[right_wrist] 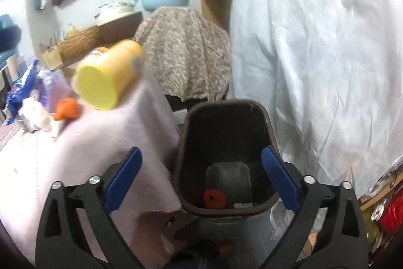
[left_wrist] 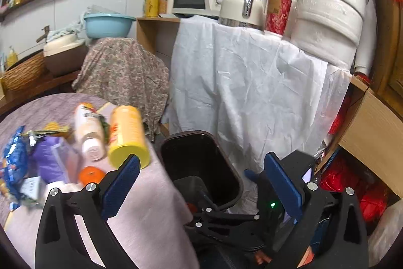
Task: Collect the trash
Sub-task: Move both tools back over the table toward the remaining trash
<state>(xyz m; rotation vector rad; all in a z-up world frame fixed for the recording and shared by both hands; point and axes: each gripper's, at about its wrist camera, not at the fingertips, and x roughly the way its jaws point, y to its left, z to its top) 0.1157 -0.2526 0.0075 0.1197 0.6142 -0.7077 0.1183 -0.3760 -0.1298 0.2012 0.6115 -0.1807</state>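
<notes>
Hovering over the dark bin [right_wrist: 224, 163], you have both grippers with jaws spread wide apart and nothing between them. From the right gripper [right_wrist: 201, 180] you look straight down into the bin, where an orange scrap [right_wrist: 214, 199] and a pale bit lie on its bottom; the left gripper [left_wrist: 201, 183] hangs above the bin's near left rim.

What is left to collect sits to the left and farther off, on the counter [left_wrist: 141, 206] under its pink cloth. The yellow canister [left_wrist: 128, 135] lies on its side closest to the bin, at the counter's right edge, with its long axis running from far to near and its flat yellow end facing you. Just left of it, lying parallel, is the white bottle [left_wrist: 88, 132], cap toward you. Nearer you rests a small orange piece [left_wrist: 91, 174], and farther left the purple pack [left_wrist: 54, 160] and blue wrapper [left_wrist: 13, 160].

Your left gripper looks the nearer one: the canister sits just up and left of its left jaw, so I judge a short swing left, with the jaws straddling the canister across its width, is what the next pick asks
</notes>
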